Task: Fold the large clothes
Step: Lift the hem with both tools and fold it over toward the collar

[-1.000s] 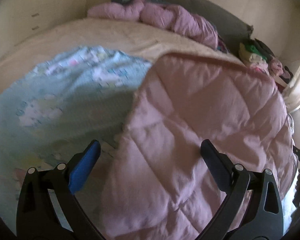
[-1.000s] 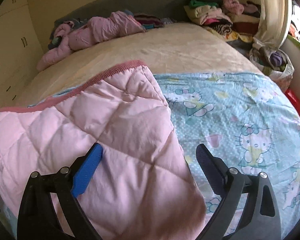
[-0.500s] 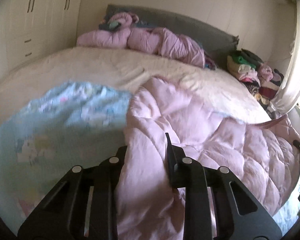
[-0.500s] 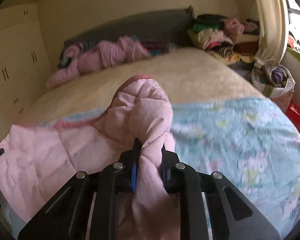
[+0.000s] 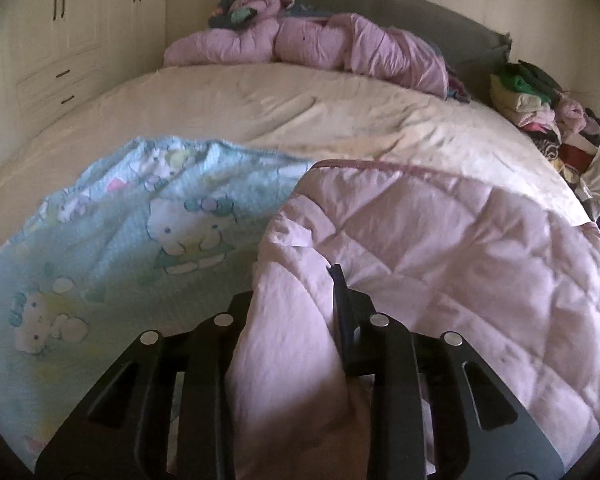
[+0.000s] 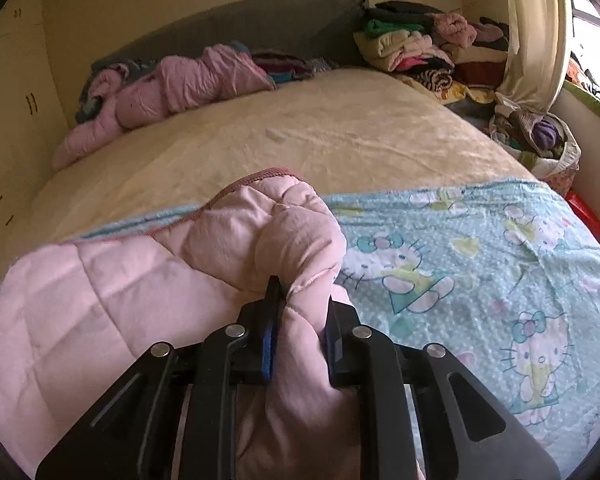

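On bed [image 5: 284, 116], cream cover: one quilted pink comforter [image 5: 440, 248], folded back over its light-blue cartoon-cat printed side [image 5: 140, 240], spread across the near half. Left gripper [image 5: 296, 304]: fingers closed on a bunched pink fold at the folded layer's near edge. Right gripper [image 6: 300, 312]: fingers closed on another bunched pink fold, printed side lying to its right. By grey headboard [image 6: 260, 20]: crumpled pink bedding [image 6: 168, 88]. Right of bed: stacked folded clothes [image 6: 416, 48]; curtain [image 6: 536, 40].
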`<control>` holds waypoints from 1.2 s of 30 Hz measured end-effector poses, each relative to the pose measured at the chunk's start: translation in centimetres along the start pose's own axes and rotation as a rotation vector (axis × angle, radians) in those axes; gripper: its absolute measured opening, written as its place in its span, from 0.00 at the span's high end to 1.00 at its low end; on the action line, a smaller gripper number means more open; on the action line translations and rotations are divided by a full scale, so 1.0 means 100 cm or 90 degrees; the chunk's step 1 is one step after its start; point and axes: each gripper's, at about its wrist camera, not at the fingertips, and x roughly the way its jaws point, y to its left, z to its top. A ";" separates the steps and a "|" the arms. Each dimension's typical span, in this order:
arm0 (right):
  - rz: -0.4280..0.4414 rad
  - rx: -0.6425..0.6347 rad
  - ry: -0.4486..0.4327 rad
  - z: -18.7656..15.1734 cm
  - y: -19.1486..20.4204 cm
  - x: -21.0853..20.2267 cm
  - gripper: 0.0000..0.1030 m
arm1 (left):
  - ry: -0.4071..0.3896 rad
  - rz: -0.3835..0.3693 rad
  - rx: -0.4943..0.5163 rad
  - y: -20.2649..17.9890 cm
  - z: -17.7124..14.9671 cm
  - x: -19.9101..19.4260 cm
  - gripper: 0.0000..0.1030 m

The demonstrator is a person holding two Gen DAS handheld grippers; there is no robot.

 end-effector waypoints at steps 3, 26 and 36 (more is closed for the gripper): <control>-0.007 0.006 0.023 -0.005 -0.002 0.013 0.79 | 0.005 0.000 -0.005 0.002 -0.003 0.005 0.78; 0.014 0.081 0.007 -0.045 -0.010 -0.066 0.33 | -0.013 0.029 0.010 0.001 -0.017 -0.048 0.19; 0.090 0.020 -0.081 -0.079 0.039 -0.144 0.12 | -0.030 -0.015 0.051 -0.040 -0.041 -0.108 0.12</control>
